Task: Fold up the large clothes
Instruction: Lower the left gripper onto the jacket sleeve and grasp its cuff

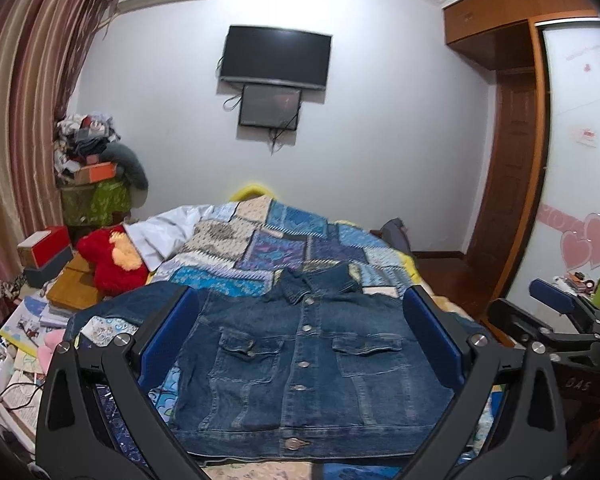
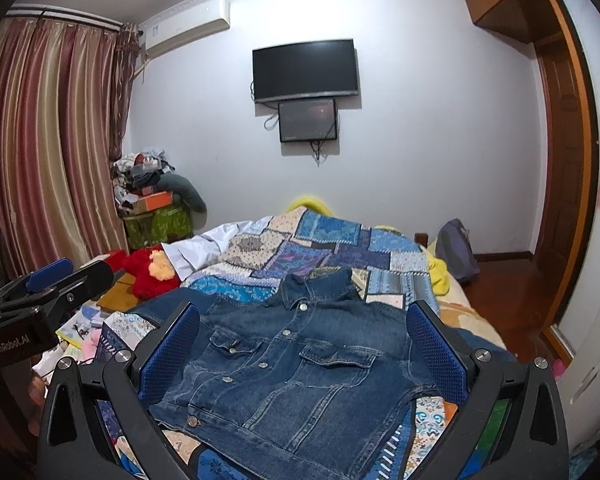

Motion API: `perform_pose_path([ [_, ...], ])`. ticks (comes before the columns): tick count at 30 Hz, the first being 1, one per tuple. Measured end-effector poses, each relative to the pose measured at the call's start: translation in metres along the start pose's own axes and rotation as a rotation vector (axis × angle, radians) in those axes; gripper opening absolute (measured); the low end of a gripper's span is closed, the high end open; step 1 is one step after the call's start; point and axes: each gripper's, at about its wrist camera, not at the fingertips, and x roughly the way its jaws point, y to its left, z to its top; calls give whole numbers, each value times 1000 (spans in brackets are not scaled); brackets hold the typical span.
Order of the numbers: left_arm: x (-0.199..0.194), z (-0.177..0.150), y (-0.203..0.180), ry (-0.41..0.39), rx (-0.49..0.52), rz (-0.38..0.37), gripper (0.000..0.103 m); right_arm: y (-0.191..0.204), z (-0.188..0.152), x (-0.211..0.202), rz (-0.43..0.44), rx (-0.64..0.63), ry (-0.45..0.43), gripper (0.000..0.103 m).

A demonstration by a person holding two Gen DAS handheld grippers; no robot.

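Observation:
A dark blue denim jacket (image 1: 300, 364) lies flat and buttoned on the bed, front up, collar pointing away; it also shows in the right wrist view (image 2: 296, 372). Its left sleeve stretches out to the left. My left gripper (image 1: 300, 320) is open and empty, held above the near hem, its blue pads (image 1: 168, 336) framing the jacket. My right gripper (image 2: 304, 332) is open and empty too, above the jacket's right part. Each gripper shows at the edge of the other's view: the right one (image 1: 556, 312), the left one (image 2: 48, 280).
A patchwork quilt (image 1: 284, 244) covers the bed behind the jacket. A red plush toy (image 1: 112, 260), boxes and books crowd the left side. A wardrobe (image 1: 512, 160) stands at the right, a TV (image 1: 276, 56) hangs on the far wall.

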Motion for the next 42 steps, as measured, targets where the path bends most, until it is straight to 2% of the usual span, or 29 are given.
perform_pose_path([
  [5, 47, -2, 47, 87, -41, 87, 103, -4, -3, 46, 18, 11, 68, 103],
  [8, 76, -7, 84, 136, -61, 175, 103, -4, -2, 80, 47, 21, 130, 103],
  [12, 124, -17, 142, 249, -91, 296, 103, -5, 0, 137, 81, 34, 209, 103],
  [14, 146, -23, 171, 307, -125, 329, 103, -4, 4, 164, 97, 27, 256, 103],
  [19, 206, -47, 247, 465, -279, 332, 103, 7, 3, 242, 123, -27, 382, 103],
  [23, 240, -65, 276, 560, -328, 343, 103, 14, -7, 301, 137, -57, 480, 103],
  [27, 269, -82, 306, 644, -462, 309, 90, 18, -23, 352, 141, -73, 569, 103],
  [32, 289, -93, 323, 660, -558, 263, 90, 31, -48, 399, 164, -131, 654, 103],
  [37, 301, -99, 342, 622, -649, 265, 89, 43, -66, 422, 192, -182, 696, 103],
  [39, 304, -98, 347, 608, -641, 314, 78, 45, -71, 428, 203, -186, 713, 103],
  [41, 310, -96, 350, 600, -602, 386, 51, 46, -75, 432, 206, -186, 721, 103],
  [42, 313, -96, 351, 603, -582, 414, 44, 46, -76, 433, 208, -185, 722, 103],
])
